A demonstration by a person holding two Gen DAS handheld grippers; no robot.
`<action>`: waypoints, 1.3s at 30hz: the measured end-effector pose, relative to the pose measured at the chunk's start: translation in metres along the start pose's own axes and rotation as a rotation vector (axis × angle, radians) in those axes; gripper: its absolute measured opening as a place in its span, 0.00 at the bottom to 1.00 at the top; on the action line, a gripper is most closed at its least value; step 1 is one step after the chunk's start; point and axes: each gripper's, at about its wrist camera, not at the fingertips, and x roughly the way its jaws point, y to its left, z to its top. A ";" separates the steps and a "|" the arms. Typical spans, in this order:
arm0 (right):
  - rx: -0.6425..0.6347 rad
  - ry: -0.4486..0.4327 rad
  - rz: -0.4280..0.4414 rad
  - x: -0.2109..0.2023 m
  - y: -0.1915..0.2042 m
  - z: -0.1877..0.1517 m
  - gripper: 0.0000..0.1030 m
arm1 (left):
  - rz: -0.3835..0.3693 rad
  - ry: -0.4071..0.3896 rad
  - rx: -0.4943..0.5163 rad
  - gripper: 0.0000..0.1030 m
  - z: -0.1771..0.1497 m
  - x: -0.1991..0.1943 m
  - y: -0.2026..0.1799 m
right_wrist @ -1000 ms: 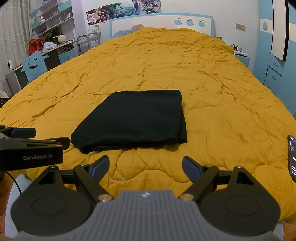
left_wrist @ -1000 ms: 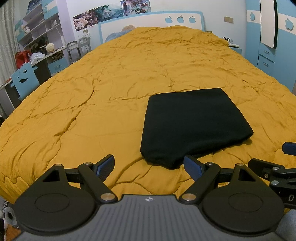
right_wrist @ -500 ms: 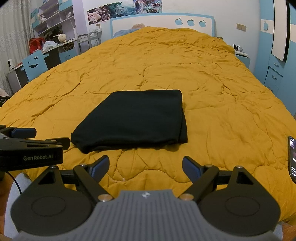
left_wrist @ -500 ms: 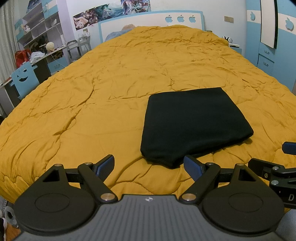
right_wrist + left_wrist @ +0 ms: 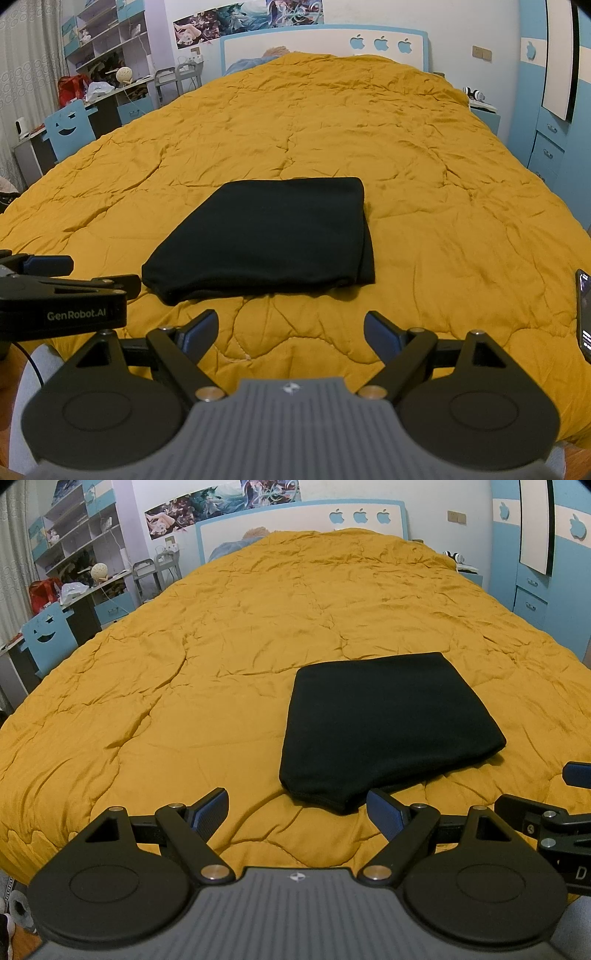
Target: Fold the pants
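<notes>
Black pants (image 5: 384, 723) lie folded into a flat, roughly rectangular packet on the mustard quilt (image 5: 221, 664), toward the quilt's near edge & well short of the headboard (image 5: 295, 520). From the right wrist view the pants (image 5: 269, 236) show a neat fold along the far side, w/ stacked layers visible at the near right corner. Nothing rests on them.

Left gripper (image 5: 297, 808) hovers just off the pants' near left corner, jaws spread wide, blue pads (image 5: 208, 808) apart, nothing between them but quilt. One pad sits just beside the pants' near edge; can't tell if it touches the fabric. Right gripper (image 5: 290, 332) hangs a bit back from the pants' near edge, also spread wide & holding nothing. Each gripper shows at the edge of the other's view: left gripper body beside the pants' left corner, marked GenRobot.AI.

A phone (image 5: 583, 314) lies on the quilt well to the right of the pants. Beyond, left of the pants: blue smiley chair (image 5: 70, 129), desk w/ clutter, shelves. Right of the pants: blue wardrobe (image 5: 543, 554). Anime posters (image 5: 247, 20) above the headboard.
</notes>
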 end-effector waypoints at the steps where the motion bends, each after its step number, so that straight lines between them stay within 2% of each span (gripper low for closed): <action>1: 0.000 0.000 0.000 0.000 0.000 0.000 0.80 | 0.000 0.000 0.000 0.96 0.000 0.000 0.000; 19: 0.004 0.006 -0.001 0.002 -0.001 -0.001 0.80 | -0.006 0.014 -0.004 0.96 -0.004 0.006 0.002; 39: 0.026 0.032 -0.005 0.017 -0.005 0.004 0.80 | -0.022 0.025 0.004 0.96 0.005 0.016 0.002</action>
